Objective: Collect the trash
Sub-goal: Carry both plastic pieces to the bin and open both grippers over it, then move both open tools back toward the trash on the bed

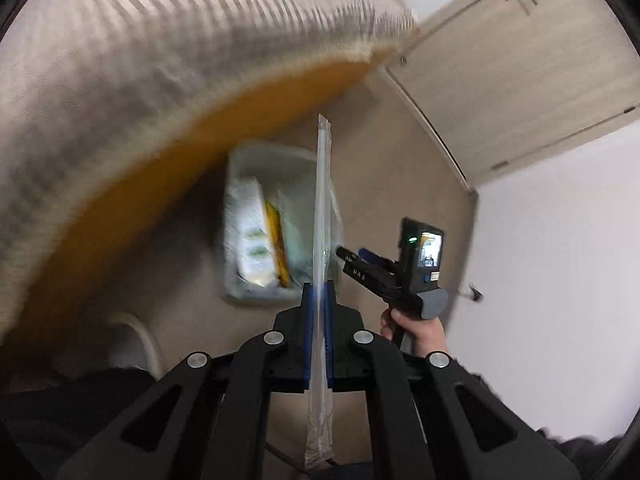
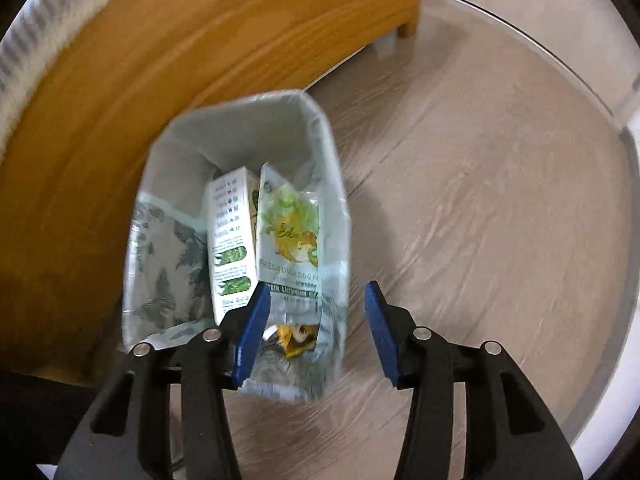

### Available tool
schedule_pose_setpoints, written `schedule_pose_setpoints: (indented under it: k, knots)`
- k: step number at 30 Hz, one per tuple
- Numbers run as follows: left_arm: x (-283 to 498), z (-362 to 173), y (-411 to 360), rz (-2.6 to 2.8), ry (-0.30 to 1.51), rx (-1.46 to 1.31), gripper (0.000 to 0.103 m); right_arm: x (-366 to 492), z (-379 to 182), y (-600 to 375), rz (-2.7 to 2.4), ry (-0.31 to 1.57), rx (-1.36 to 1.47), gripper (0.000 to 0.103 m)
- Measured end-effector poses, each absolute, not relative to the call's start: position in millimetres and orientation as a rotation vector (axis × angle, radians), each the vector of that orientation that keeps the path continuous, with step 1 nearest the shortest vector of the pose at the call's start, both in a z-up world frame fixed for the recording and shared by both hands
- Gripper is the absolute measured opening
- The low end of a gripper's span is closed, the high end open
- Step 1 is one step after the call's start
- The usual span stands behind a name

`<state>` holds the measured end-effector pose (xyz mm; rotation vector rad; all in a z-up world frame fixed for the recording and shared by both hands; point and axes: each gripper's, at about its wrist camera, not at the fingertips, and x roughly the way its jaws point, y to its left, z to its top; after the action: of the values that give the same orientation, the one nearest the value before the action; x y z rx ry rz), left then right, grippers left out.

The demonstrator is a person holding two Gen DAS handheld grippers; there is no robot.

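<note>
Here we hold the left gripper with its blue fingers pressed together on a long clear plastic straw wrapper, which stands up between them and reaches past the small lined trash bin on the wood-look floor. The bin sits just beside the orange wooden bed frame. Our right gripper hangs over the bin's near corner, its blue fingers spread apart with nothing between them. Inside the bin we see a white printed carton standing beside a green and yellow dog food pouch, and, below them, what may be a crumpled yellow wrapper, though blur hides detail.
</note>
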<state>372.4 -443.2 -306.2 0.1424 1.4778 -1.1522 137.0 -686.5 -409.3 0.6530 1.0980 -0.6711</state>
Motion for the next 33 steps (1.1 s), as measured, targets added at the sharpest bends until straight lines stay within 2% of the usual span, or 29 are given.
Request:
schedule_pose_setpoints:
  k: [5,11,13,15,16,19,25,33]
  knots:
    - [361,-353,-494,-1.094,1.656,0.209,0.002,94,-383,-680,-0.697,1.016,0.732,0.048]
    - [360,-417,-553,-0.976,1.754,0.168,0.002,67,-376,-679,-0.724,0.938,0.826,0.054]
    - [356,-456,-587,-0.996,1.831,0.204,0.017,69,-381,-682,-0.721,0.937,0.852,0.054]
    - [355,-478,-596,-0.940,1.857,0.214,0.064,72,-381,-680,-0.719,0.927,0.860,0.054]
    - [359,-490,-593,-0.876,1.860,0.168,0.067,73,-381,-678,-0.716,0.924,0.857,0.054]
    - [367,-489,-569,-0.864,1.861,0.023,0.067,78,-386,-670,-0.696,0.937,0.854,0.054]
    - [389,-427,-552,-0.977,1.693,0.114,0.067,91,-394,-662,-0.677,0.977,0.833,0.054]
    - [384,-386,-520,-0.968,1.554,0.264,0.068,90,-373,-659,-0.697,0.978,0.803,0.054]
